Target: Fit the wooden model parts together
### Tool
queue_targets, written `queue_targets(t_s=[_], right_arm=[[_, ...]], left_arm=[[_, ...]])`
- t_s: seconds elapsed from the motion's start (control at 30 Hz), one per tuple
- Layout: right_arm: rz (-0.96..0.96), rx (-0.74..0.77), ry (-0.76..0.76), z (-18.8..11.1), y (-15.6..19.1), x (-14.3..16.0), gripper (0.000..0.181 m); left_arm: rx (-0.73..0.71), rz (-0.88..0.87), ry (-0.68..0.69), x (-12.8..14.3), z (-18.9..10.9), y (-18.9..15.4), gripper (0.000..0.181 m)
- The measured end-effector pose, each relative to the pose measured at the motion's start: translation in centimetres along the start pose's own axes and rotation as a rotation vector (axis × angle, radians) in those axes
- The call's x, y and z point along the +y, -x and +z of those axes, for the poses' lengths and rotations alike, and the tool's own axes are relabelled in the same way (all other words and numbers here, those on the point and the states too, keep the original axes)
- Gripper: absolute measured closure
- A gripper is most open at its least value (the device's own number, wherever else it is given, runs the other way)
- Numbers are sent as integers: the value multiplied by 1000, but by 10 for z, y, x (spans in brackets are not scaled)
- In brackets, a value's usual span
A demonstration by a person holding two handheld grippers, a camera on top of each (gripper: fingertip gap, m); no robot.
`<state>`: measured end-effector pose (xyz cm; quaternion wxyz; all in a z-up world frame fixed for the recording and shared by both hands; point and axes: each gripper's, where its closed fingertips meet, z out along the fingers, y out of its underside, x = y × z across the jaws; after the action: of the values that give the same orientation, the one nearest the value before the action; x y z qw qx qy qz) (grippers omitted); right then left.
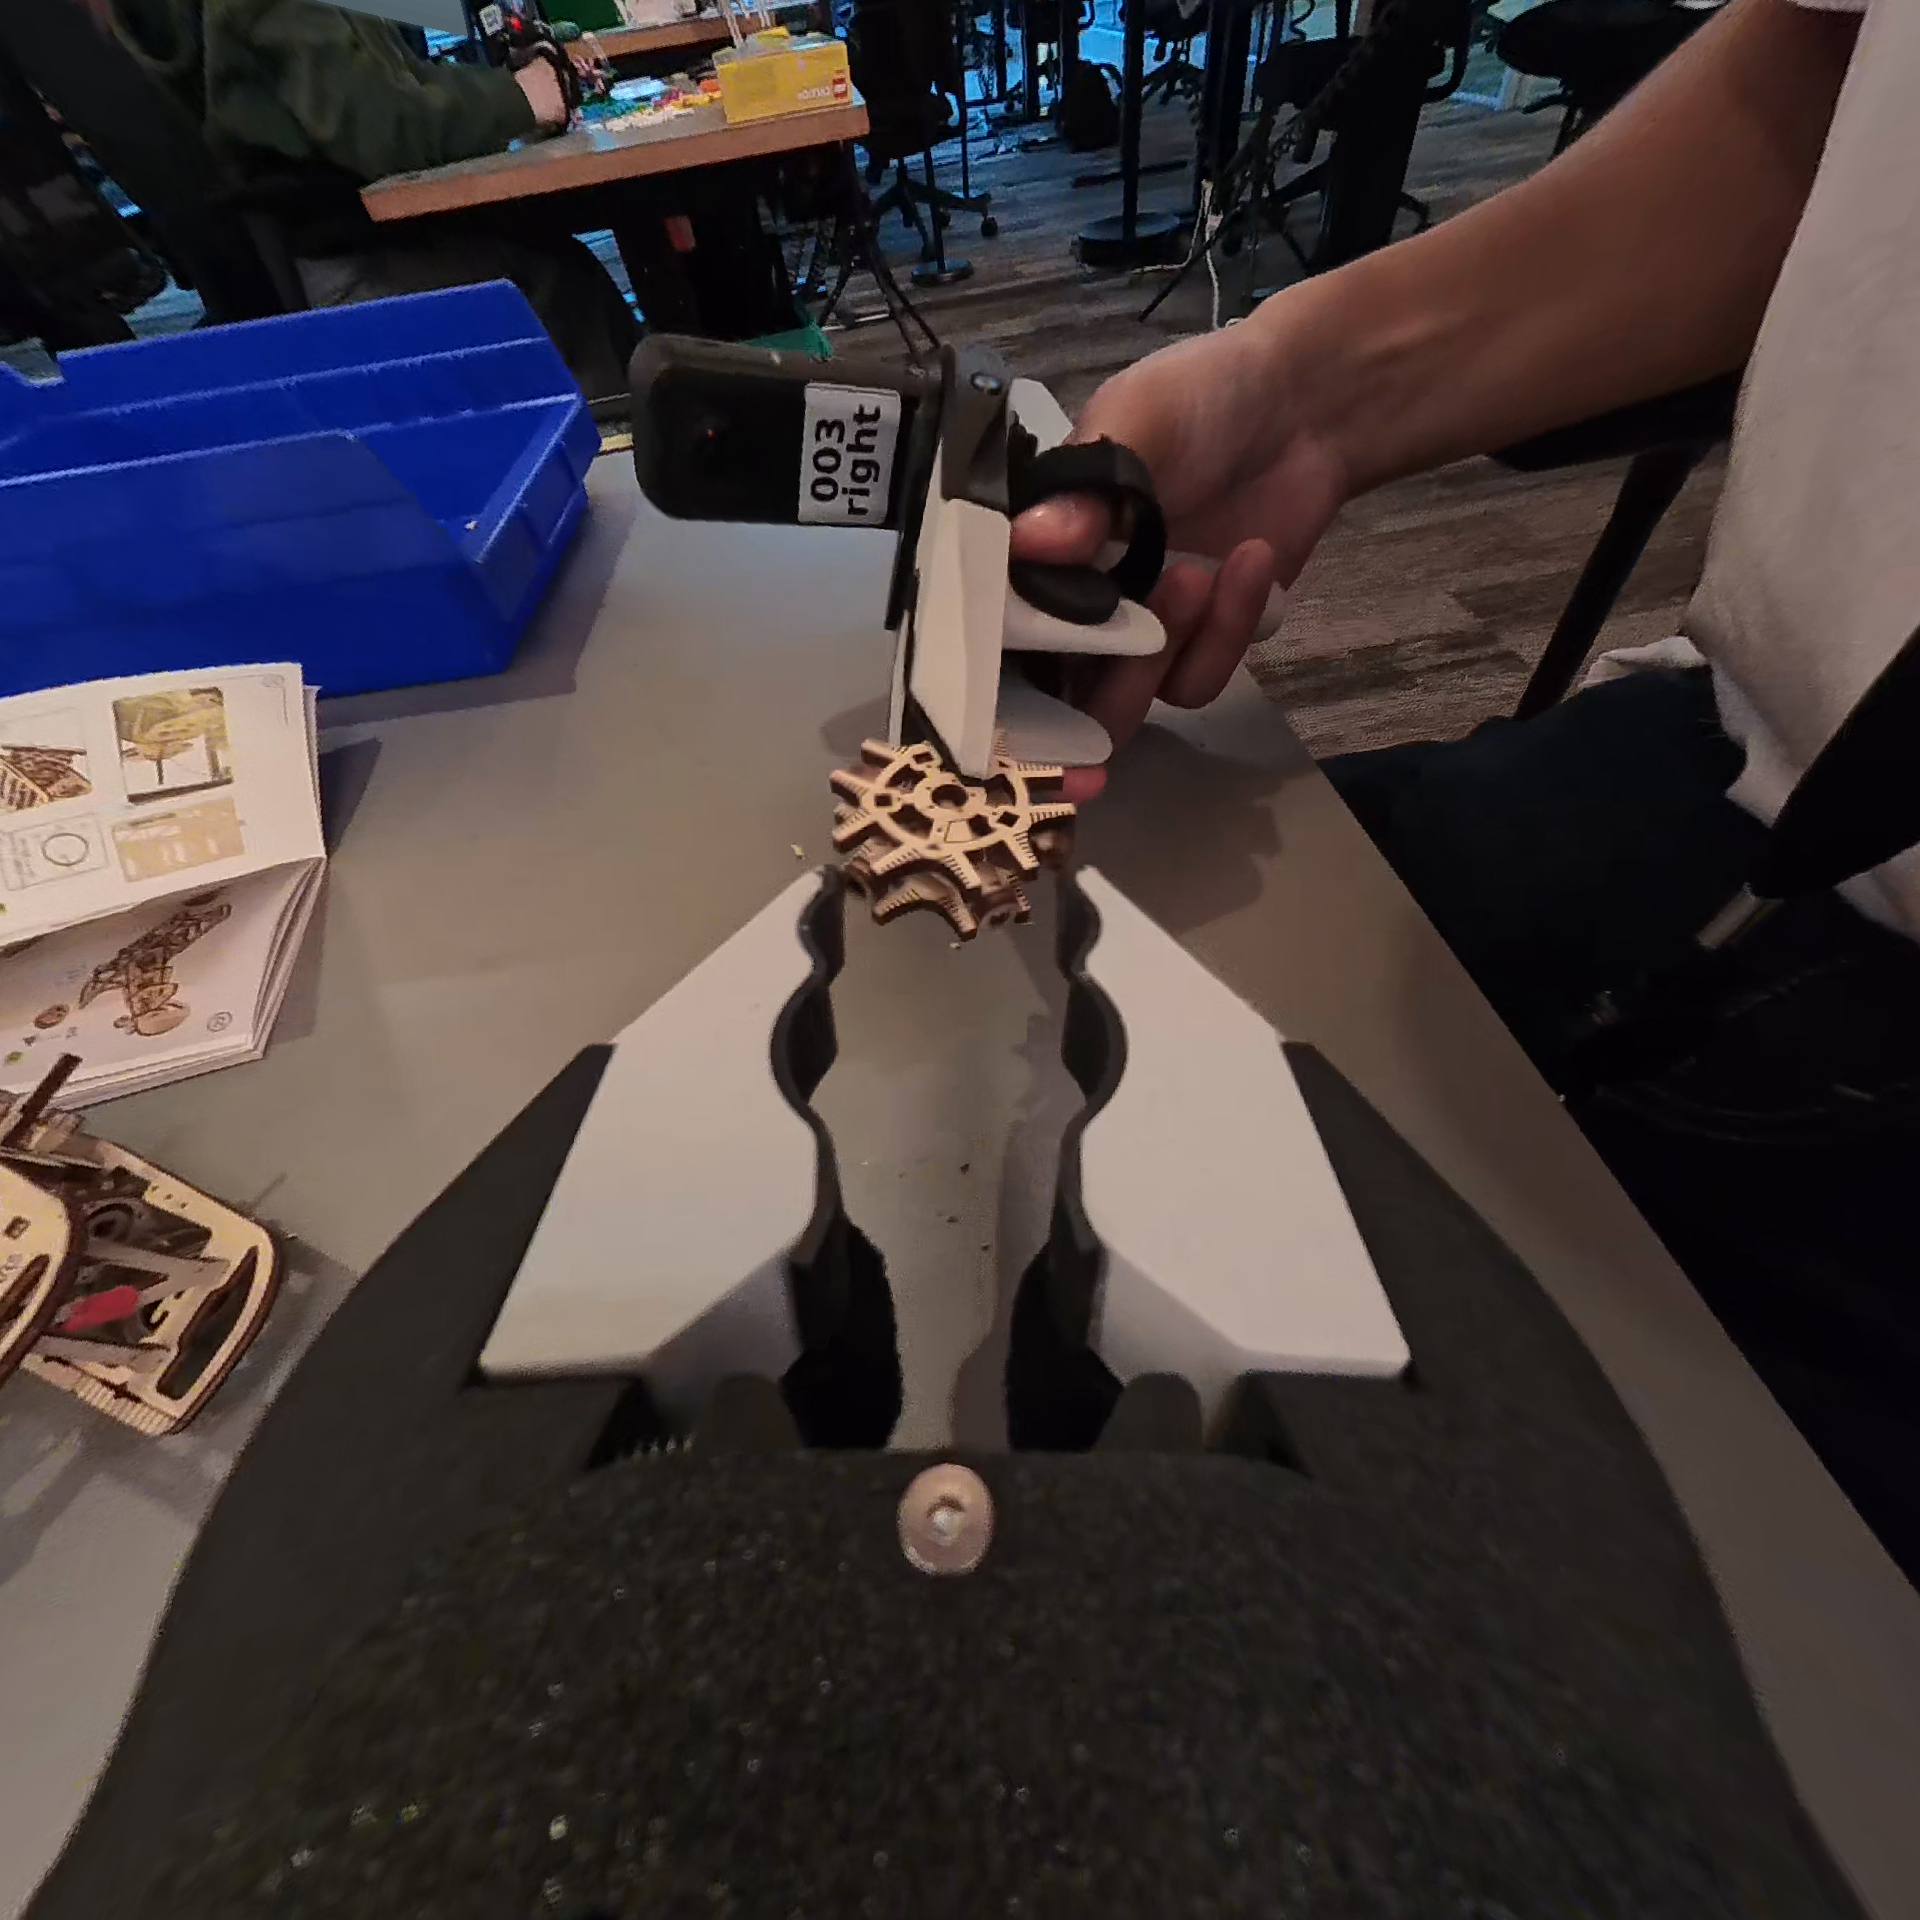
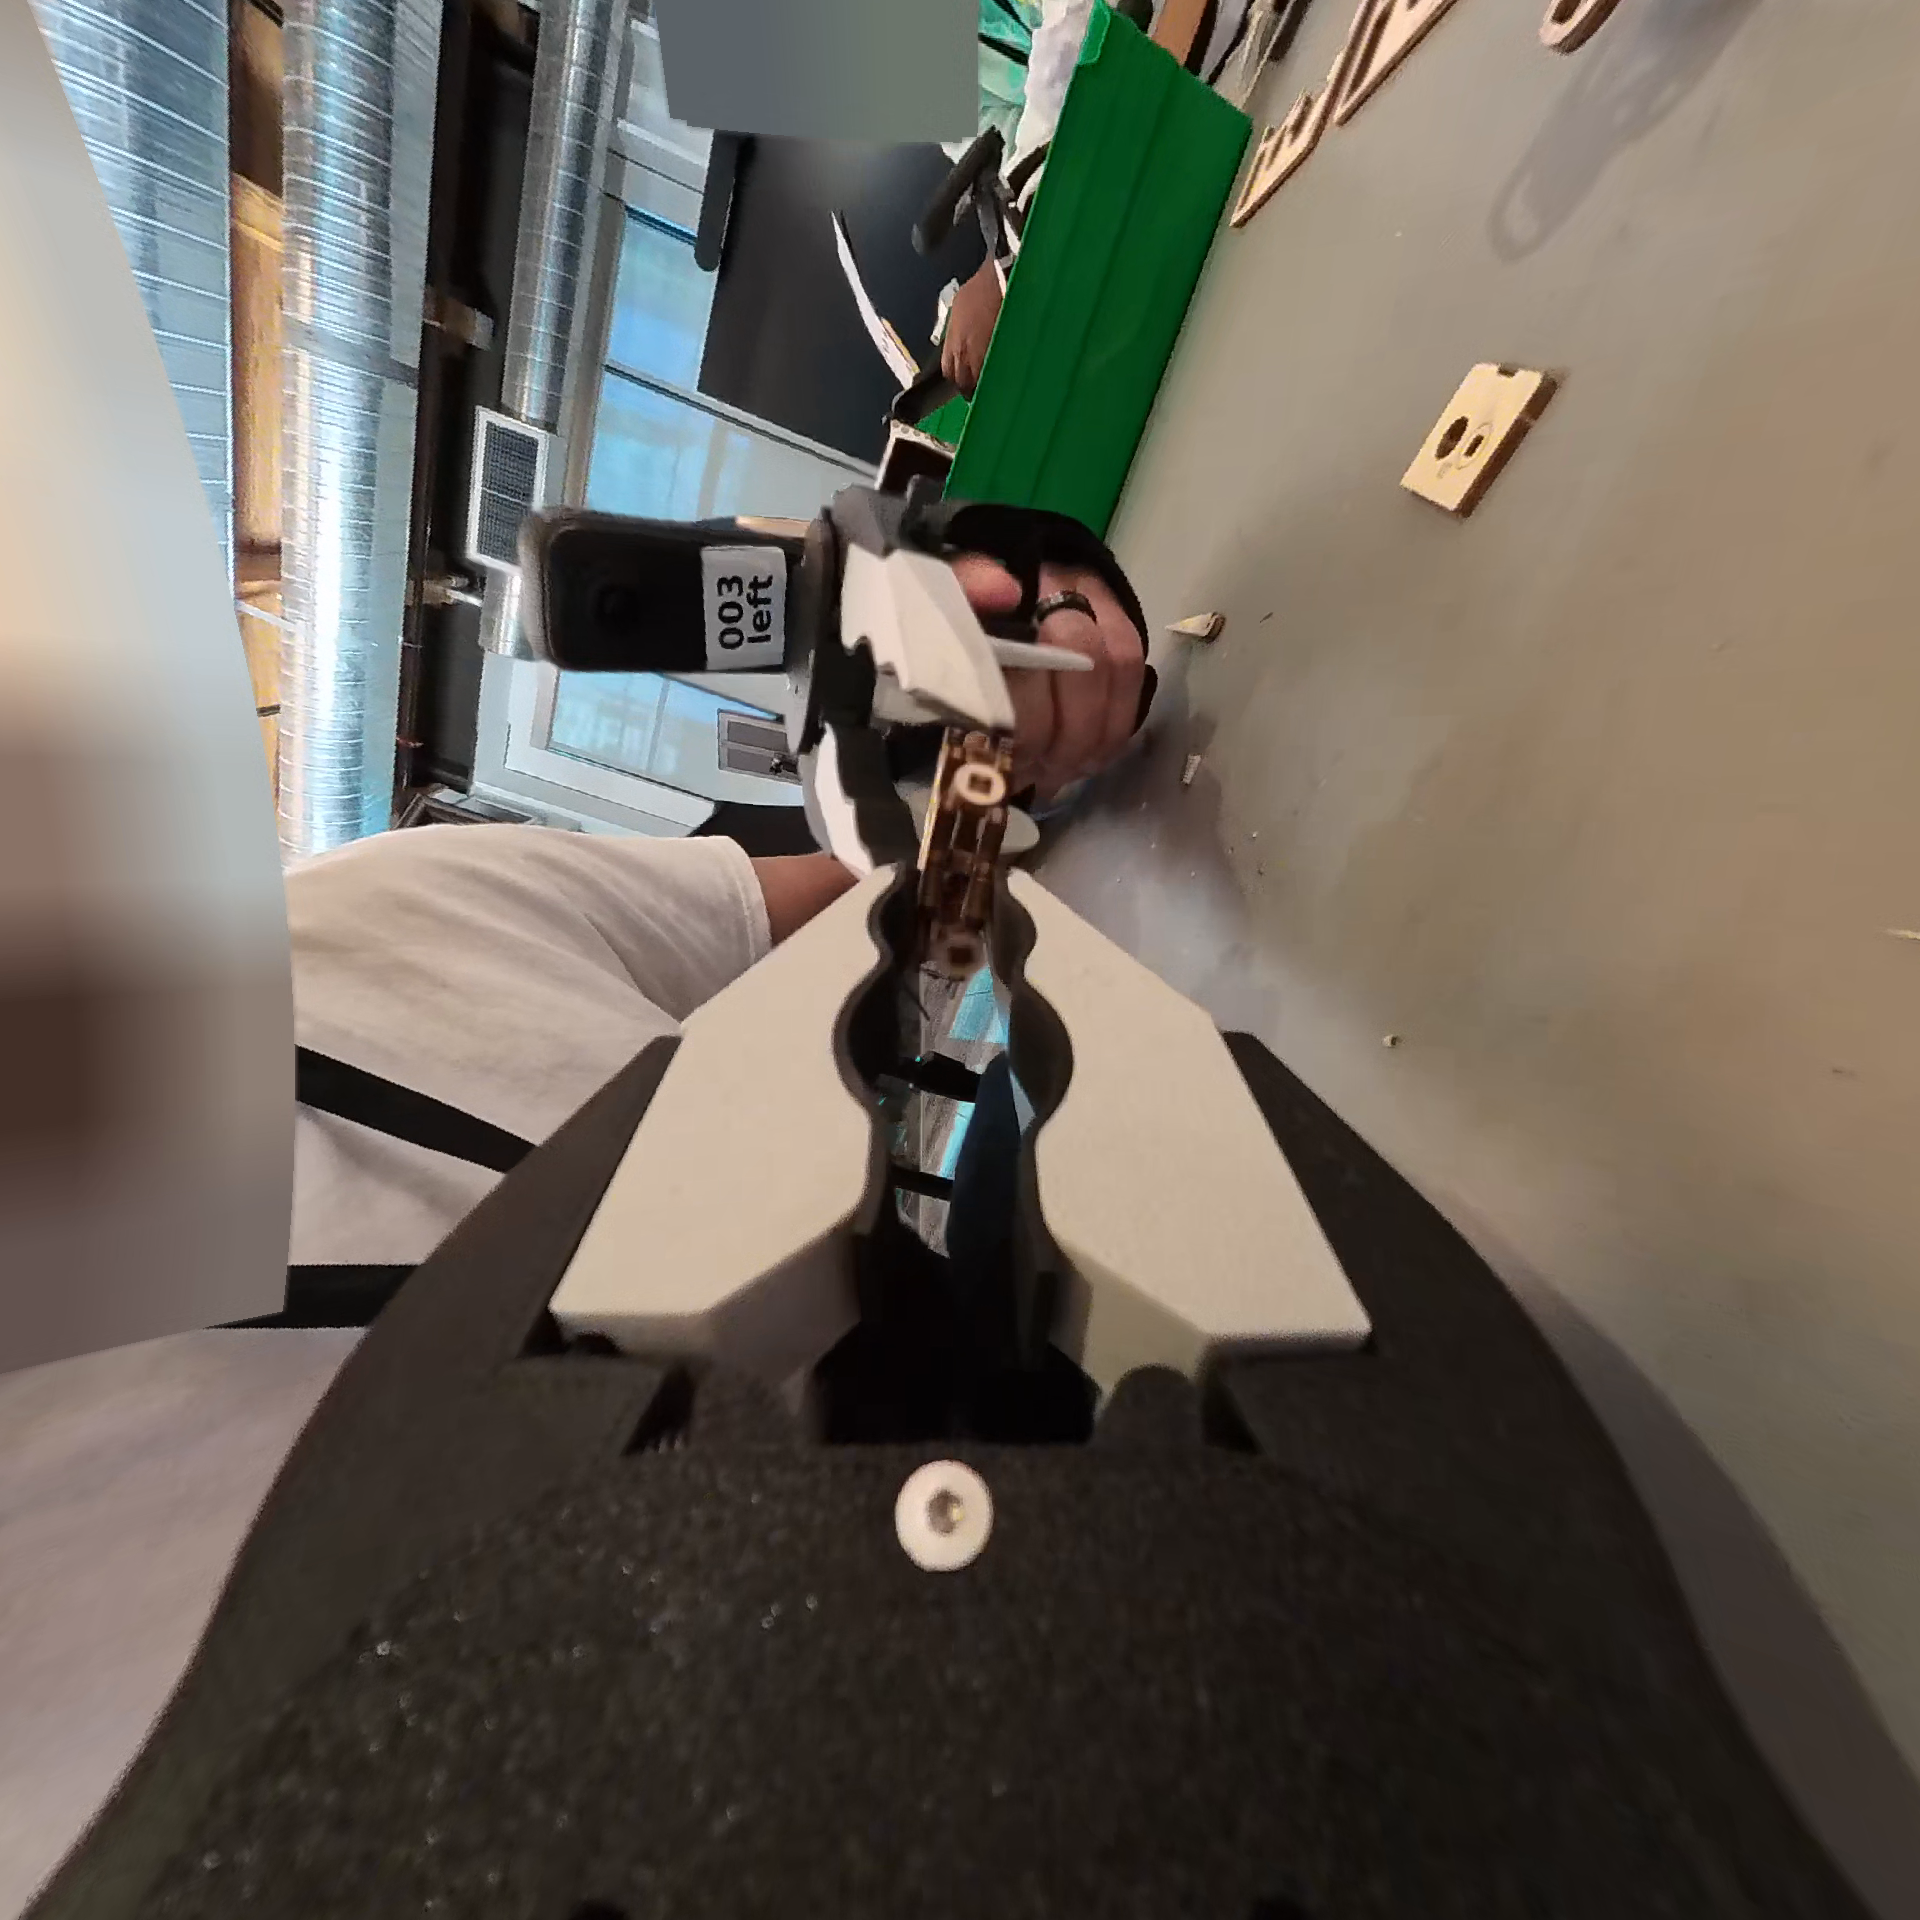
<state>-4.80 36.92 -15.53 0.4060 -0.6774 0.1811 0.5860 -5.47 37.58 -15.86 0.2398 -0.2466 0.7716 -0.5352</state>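
Note:
A round wooden gear assembly (image 1: 951, 831) hangs just above the grey table (image 1: 582, 935). My right gripper (image 1: 977, 764) comes down from above and is shut on the gear's top edge. My left gripper (image 1: 951, 883) reaches in low, with one fingertip against each side of the gear's rim. In the right wrist view the gear (image 2: 961, 831) is edge-on, clamped between my right gripper's (image 2: 954, 899) narrow jaws. The left gripper (image 2: 935, 790) holds the gear's far end there.
A blue bin (image 1: 260, 488) stands at the back left, with an open instruction booklet (image 1: 145, 862) in front of it. A partly built wooden model (image 1: 125, 1288) lies at the left edge. The right wrist view shows a green bin (image 2: 1101, 301) and a square wooden piece (image 2: 1475, 436). Both grippers' tips are close together, under 4 cm apart. It is some 15 cm from my left tips to the partly built wooden model (image 1: 125, 1288).

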Motion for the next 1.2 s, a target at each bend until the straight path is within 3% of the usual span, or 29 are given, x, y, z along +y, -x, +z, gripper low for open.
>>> queue_targets(t_s=[0.27,0.47,0.6,1.2], right_arm=[[20,-7,-4,1,0,0,169],[60,-31,-34,-3,0,-5,169],[104,-47,-56,-4,-1,-7,169],[128,-17,-63,0,-11,-5,170]], left_arm=[[-23,25,-5,-1,1,0,149],[-41,20,-6,-1,-2,6,127],[-40,57,17,1,5,-1,123],[-126,40,42,5,11,7,136]])
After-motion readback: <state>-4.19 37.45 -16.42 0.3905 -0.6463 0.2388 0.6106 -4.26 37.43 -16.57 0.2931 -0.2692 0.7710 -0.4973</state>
